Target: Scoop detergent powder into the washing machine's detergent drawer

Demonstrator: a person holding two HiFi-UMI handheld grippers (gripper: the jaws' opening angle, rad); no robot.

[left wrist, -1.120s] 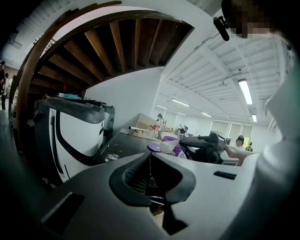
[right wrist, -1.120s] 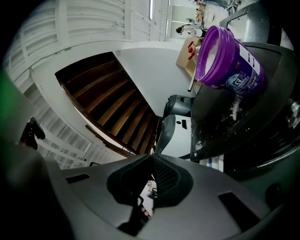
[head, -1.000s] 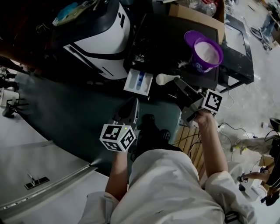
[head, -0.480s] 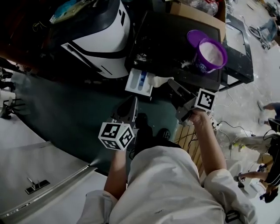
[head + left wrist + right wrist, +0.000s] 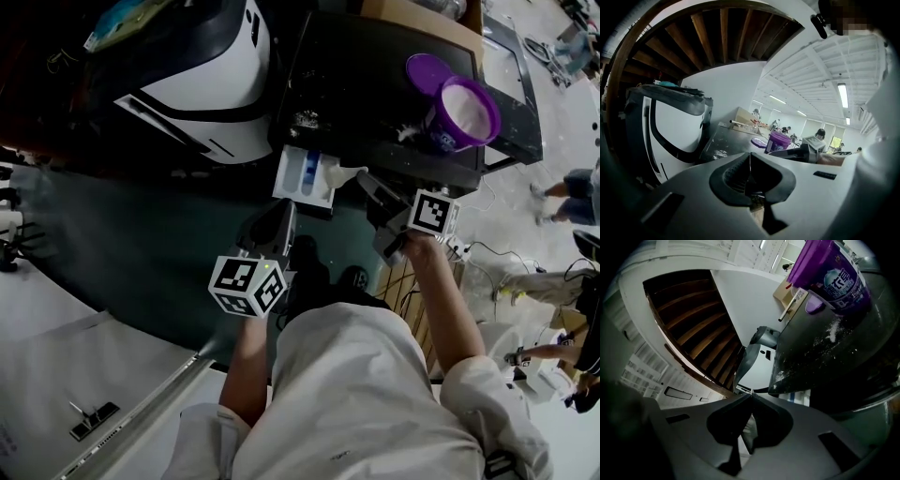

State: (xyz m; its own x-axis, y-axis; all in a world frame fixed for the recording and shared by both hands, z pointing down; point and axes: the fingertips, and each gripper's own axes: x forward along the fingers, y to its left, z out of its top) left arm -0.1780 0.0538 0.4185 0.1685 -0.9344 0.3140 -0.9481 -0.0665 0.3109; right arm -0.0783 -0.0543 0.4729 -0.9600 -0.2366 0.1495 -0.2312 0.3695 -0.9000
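The washing machine (image 5: pixel 202 70) stands at the upper left, white with black bands. Its white detergent drawer (image 5: pixel 302 175) is pulled out, with a blue compartment showing. My right gripper (image 5: pixel 364 181) is shut on the handle of a white scoop (image 5: pixel 339 174), whose bowl hangs at the drawer's right edge. The open purple detergent tub (image 5: pixel 461 114) (image 5: pixel 834 273), full of white powder, sits on the black stand, its lid (image 5: pixel 427 68) beside it. My left gripper (image 5: pixel 279 214) is lower, below the drawer, shut with nothing in it (image 5: pixel 750 153).
The black stand (image 5: pixel 375 75) next to the machine has spilled powder (image 5: pixel 302 120) near its front left corner. A cardboard box (image 5: pixel 412 14) lies behind it. Cables (image 5: pixel 473 253) trail on the floor at the right, where a person's legs (image 5: pixel 567 197) show.
My right gripper has carried the scoop leftward, away from the tub and over to the drawer's right edge. The left gripper has barely moved.
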